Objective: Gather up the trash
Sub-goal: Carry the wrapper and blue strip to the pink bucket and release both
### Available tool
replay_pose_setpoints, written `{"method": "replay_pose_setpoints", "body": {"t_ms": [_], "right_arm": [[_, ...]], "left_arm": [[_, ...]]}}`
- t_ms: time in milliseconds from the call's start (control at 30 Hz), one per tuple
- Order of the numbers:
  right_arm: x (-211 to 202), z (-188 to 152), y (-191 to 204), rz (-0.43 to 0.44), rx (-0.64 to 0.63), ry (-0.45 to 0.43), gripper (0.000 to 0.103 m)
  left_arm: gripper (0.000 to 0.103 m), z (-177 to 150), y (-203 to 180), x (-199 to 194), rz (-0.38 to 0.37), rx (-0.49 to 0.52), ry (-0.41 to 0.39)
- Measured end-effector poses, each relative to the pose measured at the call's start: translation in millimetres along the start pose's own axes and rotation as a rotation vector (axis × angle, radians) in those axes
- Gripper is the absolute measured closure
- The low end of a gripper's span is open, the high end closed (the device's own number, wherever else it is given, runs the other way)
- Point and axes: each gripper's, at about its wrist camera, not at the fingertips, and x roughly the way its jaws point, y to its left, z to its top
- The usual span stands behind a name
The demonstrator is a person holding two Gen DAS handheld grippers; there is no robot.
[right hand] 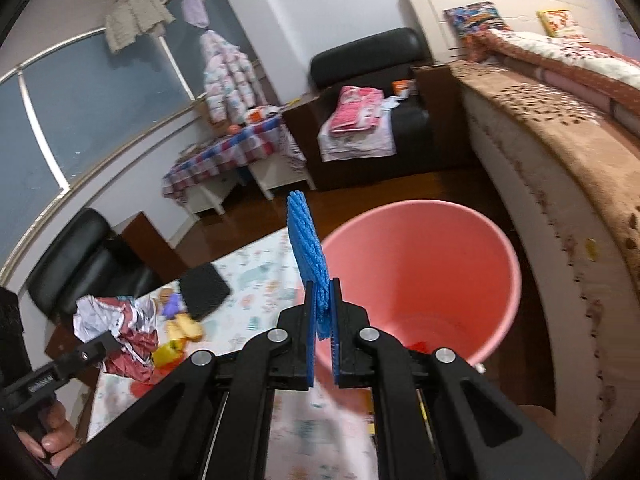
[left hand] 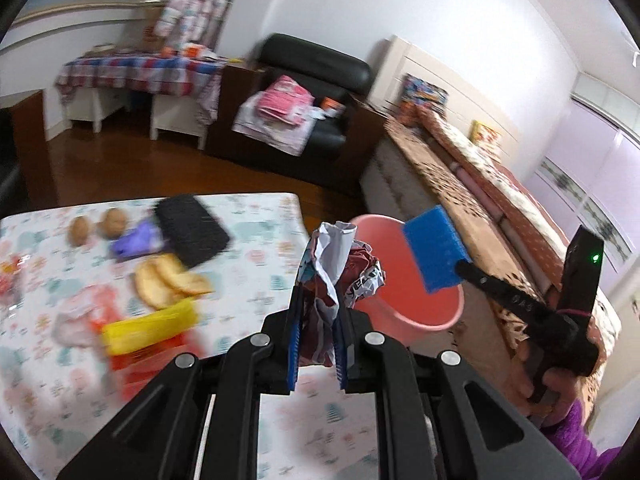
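Crumpled wrapper, silver-maroon, stood upright at frame centre, pinched by left gripper. Right gripper clamped flat blue sponge, long axis vertical, beside pink bin.

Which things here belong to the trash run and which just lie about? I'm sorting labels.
Job: crumpled foil wrapper in left tool; blue ridged sponge in right tool; pink plastic bucket.
Idle: black mesh pad; flat biscuits.

Crumpled glossy foil-and-paper wrapper; rough, porous blue sponge sheet; smooth pink plastic bucket at three o'clock of a printed cloth-covered table; matt black plastic fingers.
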Motion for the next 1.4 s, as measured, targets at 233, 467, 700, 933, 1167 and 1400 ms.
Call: {"method": "replay_pose_setpoints", "body": {"t_ms": [233, 467, 700, 933, 1167, 1400], "right_arm": [[1.1, -5.2, -26.0, -0.078, 0.03, 0.006, 0.097], [9.9, -7.9, -48.1, -0.106, 0.086, 0.031, 0.097], [15.5, -10.3, -57.5, -0.104, 0.111, 0.045, 0.097], [19.9, -12.2, -59.7, -0.106, 0.128, 0.052, 0.097], [22.3, -12.6, -60.3, -0.112, 0.128, 0.051, 0.096], [18.2, -12.7, -54.0, -0.091, 0.106, 0.038, 0.075]], "left_arm": [[0.09, 16.2, -58.6, 47.1, -0.091, 0.074, 0.033], [0.09, 23.3, -94.5, 94.6, -0.11, 0.118, 0.075], [0.09, 20.0, -104.4, 133.4, -0.075, 0.128, 0.128], [0.088, 17.5, -107.6, 148.0, -0.06, 0.132, 0.141], [0.058, 20.0, -108.0, 145.1, -0.057, 0.122, 0.122], [0.054, 23.8, -103.8, 133.7, -0.054, 0.105, 0.1]]}}
